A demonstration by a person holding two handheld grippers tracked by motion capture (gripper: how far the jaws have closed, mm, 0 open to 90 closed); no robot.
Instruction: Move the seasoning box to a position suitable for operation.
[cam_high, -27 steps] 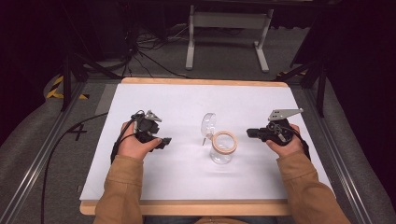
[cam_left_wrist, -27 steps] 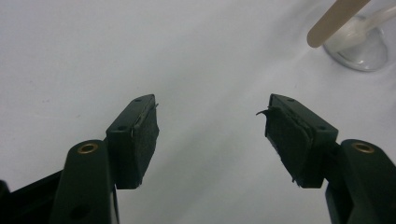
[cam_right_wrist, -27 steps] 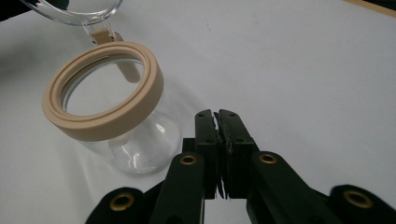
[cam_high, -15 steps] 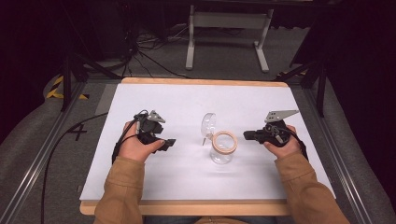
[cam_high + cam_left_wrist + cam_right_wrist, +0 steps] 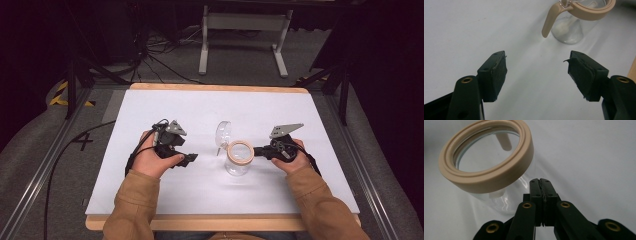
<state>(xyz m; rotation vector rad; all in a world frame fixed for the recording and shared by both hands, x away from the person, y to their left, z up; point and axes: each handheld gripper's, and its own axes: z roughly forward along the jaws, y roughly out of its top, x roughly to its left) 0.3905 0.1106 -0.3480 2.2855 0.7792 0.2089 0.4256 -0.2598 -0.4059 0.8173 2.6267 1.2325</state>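
One glass jar point(image 5: 237, 159), one table point(image 5: 300, 115), two hand-held grippers, left point(image 5: 189, 159) and right point(image 5: 257, 151).

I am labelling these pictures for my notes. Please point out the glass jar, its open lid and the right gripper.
glass jar point(image 5: 237, 167), high view, on its clear wall under the beige rim.
open lid point(image 5: 223, 133), high view, on the clear disc tilted up behind the jar.
right gripper point(image 5: 541, 185), right gripper view, on the shut jaw tips.
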